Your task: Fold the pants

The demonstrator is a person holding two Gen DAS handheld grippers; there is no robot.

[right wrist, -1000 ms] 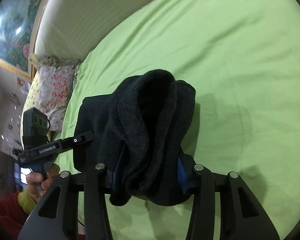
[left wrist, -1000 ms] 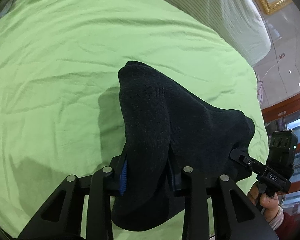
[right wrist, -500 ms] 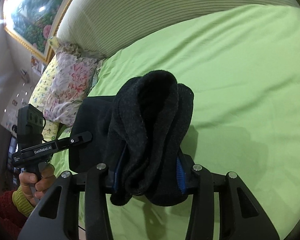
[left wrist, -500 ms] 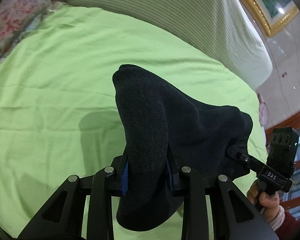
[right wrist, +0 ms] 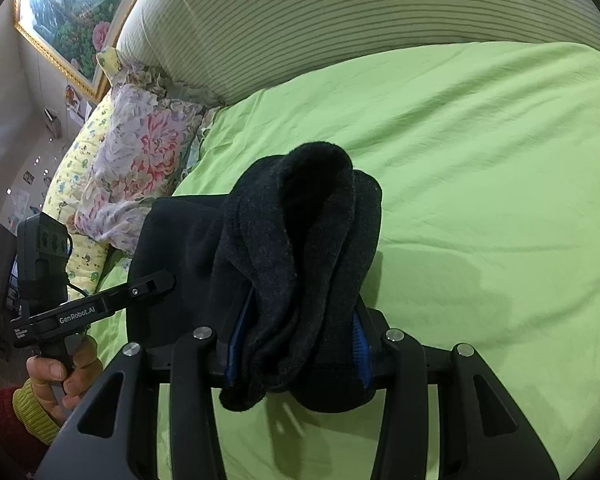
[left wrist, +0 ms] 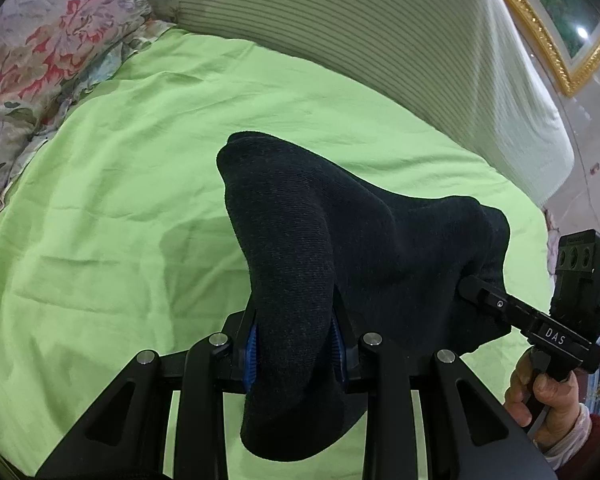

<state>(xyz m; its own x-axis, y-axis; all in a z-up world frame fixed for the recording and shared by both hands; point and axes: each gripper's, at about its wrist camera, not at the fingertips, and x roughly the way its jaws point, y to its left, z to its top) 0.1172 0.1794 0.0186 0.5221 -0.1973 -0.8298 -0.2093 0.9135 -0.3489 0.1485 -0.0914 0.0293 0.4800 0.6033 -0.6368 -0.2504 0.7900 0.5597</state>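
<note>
A lime-green bedsheet [left wrist: 132, 208], creased with fine wrinkles, covers the wide bed [right wrist: 500, 160] that fills both views. Behind it rises a padded headboard [left wrist: 380, 52] in pale, narrow-ribbed fabric, with floral pillows [left wrist: 40, 48] bunched at its foot and a gilt-framed flower painting [right wrist: 72, 12] on the wall above.

The dark pants [left wrist: 340, 248], a thick, fuzzy knit in charcoal-black, hang bunched above the sheet between the two tools, casting a soft shadow on it. The left gripper [left wrist: 296, 352] is clamped on a thick fold of the pants, its blue ridged pads [left wrist: 251, 350] pressing the cloth from both sides. The right gripper [right wrist: 296, 344] likewise pinches a rolled, layered bundle of the same garment.

The left wrist view alone shows the glossy tiled floor [left wrist: 592, 152] beyond the headboard's end, and the person's right hand [left wrist: 548, 396] around the other tool's handle, a pale cuff at the wrist. The right wrist view alone shows a yellow printed pillow [right wrist: 76, 184] beside the floral one and the left hand [right wrist: 64, 376], in a red sleeve with a yellow-green cuff.
</note>
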